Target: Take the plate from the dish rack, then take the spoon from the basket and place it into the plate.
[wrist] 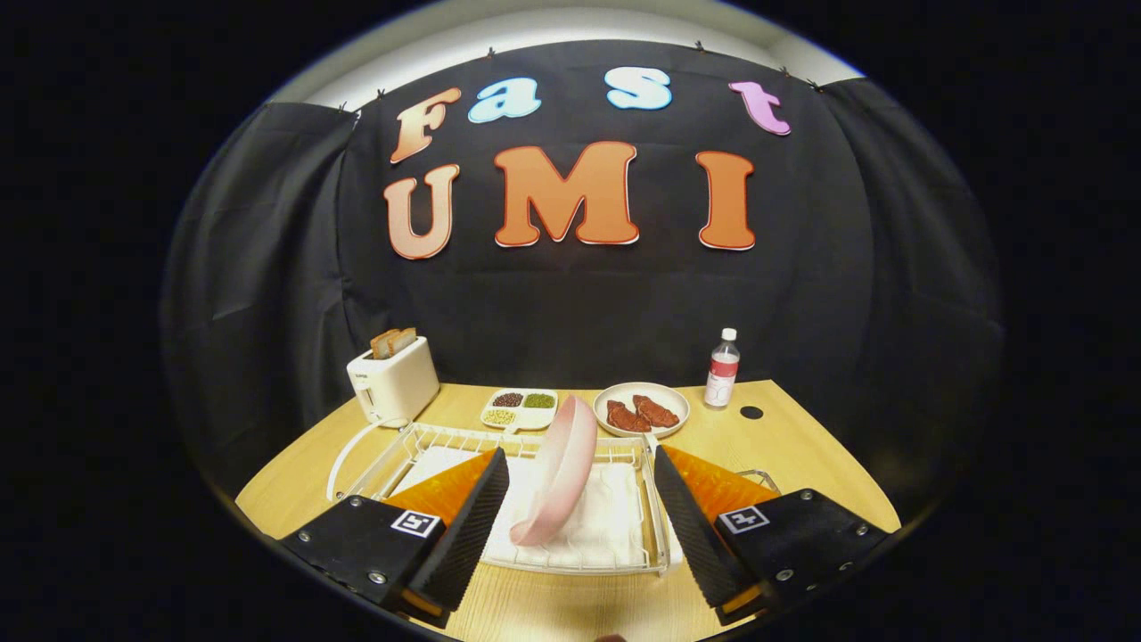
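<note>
Open gripper (579, 526) fingers flank the upright plate (562, 473); dish rack (660, 522) rim stands just beside

I can read no text: my gripper (579, 526), fingers wide apart, bears square markers; the bottle (722, 367) label at far right is too small.

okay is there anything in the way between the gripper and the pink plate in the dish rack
Nothing visible blocks it. The pink plate stands on edge in the dish rack, directly between the open gripper fingers, which do not touch it.

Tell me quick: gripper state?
Gripper: open, holding nothing; the plate stands on edge in the rack between its fingers, untouched.
</note>
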The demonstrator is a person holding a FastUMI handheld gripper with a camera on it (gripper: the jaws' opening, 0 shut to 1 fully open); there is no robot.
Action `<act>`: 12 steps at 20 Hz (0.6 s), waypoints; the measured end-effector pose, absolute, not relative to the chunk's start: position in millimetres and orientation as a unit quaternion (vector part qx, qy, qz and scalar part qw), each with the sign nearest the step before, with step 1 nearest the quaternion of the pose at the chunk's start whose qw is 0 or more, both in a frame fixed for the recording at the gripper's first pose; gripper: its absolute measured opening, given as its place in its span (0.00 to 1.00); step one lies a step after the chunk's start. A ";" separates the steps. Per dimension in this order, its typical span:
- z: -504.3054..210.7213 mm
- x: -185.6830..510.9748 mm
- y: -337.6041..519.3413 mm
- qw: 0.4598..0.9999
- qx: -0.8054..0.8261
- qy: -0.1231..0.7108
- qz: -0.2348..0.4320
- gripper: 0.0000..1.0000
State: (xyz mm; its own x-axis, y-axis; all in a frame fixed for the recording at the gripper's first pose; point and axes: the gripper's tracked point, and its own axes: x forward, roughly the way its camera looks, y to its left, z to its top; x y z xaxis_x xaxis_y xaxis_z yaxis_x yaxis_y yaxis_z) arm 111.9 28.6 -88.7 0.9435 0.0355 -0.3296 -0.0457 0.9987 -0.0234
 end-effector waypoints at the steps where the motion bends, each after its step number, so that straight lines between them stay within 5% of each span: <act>1: -94.6 120.7 32.4 0.984 -0.010 0.176 0.022 0.97; 11: -156.3 187.2 36.8 0.960 0.054 0.274 -0.002 0.97; 12: -156.6 191.8 34.2 0.959 0.059 0.277 -0.007 0.90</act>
